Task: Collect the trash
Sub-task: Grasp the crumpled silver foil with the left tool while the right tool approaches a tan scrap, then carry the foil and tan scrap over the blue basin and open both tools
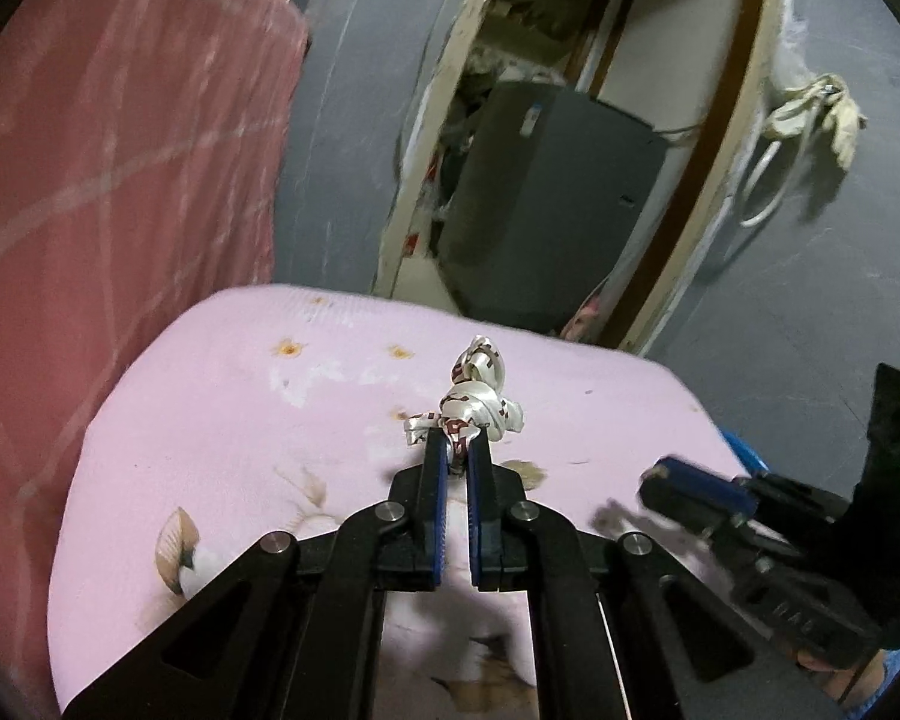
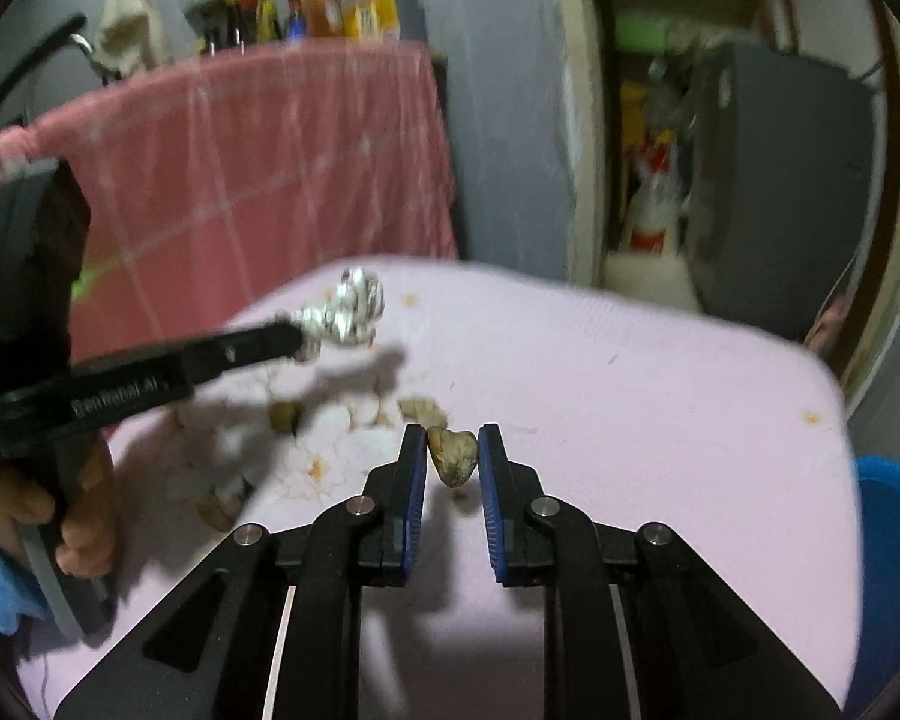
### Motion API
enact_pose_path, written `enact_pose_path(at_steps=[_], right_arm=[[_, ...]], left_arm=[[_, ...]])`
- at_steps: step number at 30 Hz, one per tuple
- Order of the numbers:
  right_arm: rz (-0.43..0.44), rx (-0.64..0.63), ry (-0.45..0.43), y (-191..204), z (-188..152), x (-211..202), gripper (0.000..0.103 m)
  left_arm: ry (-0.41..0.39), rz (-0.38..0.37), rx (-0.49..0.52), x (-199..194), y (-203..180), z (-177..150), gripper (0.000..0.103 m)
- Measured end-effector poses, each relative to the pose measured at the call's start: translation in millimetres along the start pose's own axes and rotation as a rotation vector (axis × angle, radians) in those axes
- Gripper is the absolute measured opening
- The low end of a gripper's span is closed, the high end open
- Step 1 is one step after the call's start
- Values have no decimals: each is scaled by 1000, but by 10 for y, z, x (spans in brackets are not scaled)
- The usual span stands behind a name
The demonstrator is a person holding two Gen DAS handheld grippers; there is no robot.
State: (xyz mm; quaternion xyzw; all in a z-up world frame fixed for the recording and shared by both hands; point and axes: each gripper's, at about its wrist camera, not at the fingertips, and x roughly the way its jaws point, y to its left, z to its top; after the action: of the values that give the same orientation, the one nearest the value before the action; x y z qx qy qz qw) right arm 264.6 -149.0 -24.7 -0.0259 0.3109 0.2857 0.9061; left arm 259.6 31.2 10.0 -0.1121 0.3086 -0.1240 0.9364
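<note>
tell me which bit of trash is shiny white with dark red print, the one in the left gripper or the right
The crumpled wrapper pinched in the left gripper. The right gripper has a dull brownish scrap between its pads, with no shine and no print.

White lettering runs along the black side of the left gripper (image 2: 303, 333) at about nine o'clock in the right wrist view; it seems to read "GenRobot AI", though blur leaves the letters uncertain. Embossed characters on the right gripper (image 1: 660, 474), at four o'clock in the left wrist view, cannot be read.
</note>
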Motion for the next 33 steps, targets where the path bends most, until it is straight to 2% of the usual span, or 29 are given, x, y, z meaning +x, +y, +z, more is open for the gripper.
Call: enact_pose_path(at_steps=[5,10,14,23,27,33], right_arm=[[-26,16,-173,-37,-28,-400,15],[-49,61,-268,-183,55,-696,15],[-98,73,-354,-310,148,-1049,15],[-340,30,-467,-683,121,-1659,15],[-403,29,-491,-904,28,-1825,15],[-435,105,-481,-1266,-132,-1943,15]], left_arm=[[-47,-45,1,-92,-193,-24,4],[-129,-74,33,-198,-506,9,4],[-153,-107,63,-195,-816,81,4],[-200,-203,113,-59,-1528,146,4],[-206,-253,117,29,-1800,164,4],[-156,-318,134,285,-2175,129,4]])
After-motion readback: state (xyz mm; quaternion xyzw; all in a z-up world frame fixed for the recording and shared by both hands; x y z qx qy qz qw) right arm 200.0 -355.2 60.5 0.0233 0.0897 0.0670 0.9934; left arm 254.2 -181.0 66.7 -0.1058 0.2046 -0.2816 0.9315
